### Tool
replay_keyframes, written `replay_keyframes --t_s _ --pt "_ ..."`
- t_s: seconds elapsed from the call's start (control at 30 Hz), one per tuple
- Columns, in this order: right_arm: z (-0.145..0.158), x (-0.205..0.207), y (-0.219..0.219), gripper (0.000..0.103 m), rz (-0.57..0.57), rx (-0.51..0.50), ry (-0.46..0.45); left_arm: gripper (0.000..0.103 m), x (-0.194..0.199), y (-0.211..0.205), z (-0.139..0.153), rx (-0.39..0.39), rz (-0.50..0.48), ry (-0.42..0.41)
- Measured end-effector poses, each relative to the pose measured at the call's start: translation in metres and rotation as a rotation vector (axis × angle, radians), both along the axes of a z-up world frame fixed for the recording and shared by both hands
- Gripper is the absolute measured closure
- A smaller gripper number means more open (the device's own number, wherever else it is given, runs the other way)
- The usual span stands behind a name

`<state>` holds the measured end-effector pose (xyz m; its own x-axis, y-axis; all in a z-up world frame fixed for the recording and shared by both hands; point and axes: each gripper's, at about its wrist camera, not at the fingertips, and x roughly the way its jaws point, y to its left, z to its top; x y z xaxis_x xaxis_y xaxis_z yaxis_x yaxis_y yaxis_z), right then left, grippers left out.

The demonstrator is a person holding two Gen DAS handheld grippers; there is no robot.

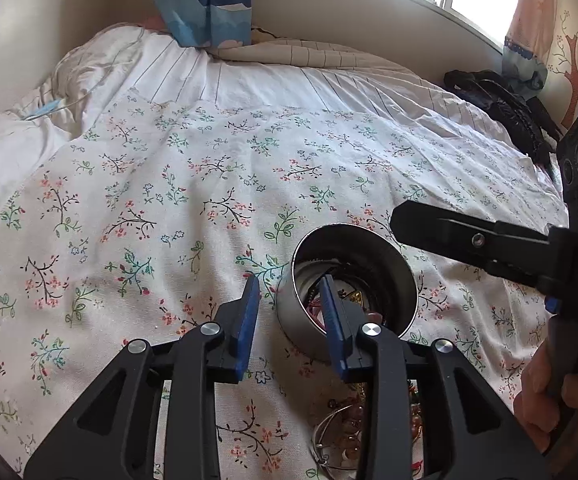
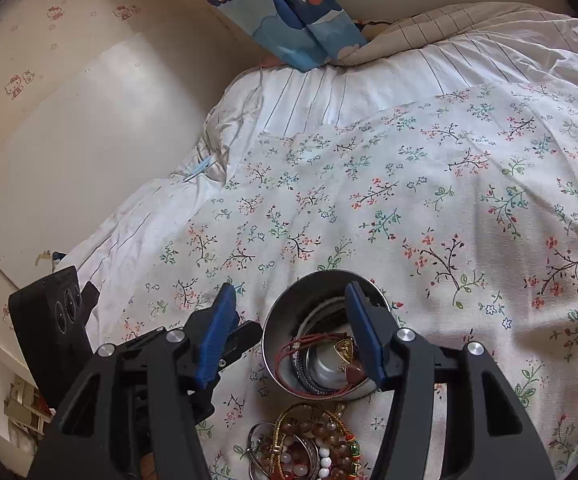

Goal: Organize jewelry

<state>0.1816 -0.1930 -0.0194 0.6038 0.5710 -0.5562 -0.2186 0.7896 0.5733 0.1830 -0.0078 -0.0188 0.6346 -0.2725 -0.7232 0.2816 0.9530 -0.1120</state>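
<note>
Steel bowl (image 2: 321,344) taken as reference, sat on the floral bedsheet (image 2: 449,200). Inside it already: red cord, dark bangles, a gold triangular pendant (image 2: 344,347), so sorting looked partly done. Loose jewelry pile (image 2: 309,444) of beads and bangles lay on the sheet just on the near side of the bowl, not yet moved. Right gripper (image 2: 289,312) hung above the bowl mouth, fingers spread wide and empty; one pad over the far-right rim, the other outside the bowl's left wall. Probably just released or lining up for the pile, cannot confirm. Left gripper (image 1: 291,294) sat low at the bowl's left side, fingers apart, nothing held, straddling the bowl's left wall with one pad inside; likely placed to steady the bowl against sliding on soft bedding. Next pick judged to be from the pile; tangled strands could drag neighbours along.
</note>
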Motion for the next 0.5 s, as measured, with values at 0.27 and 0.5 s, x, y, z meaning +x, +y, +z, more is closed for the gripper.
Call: replay_keyframes --t_s 0.27,0.5 --pt "-0.006 -0.018 -0.006 0.043 -0.035 -0.023 0.014 0.059 -0.016 -0.005 0.005 0.038 0.0 -0.031" --pt "-0.017 -0.05 -0.025 0.036 -0.11 -0.068 0.063 0.049 -0.031 0.009 0.0 0.004 -0.006 0.007"
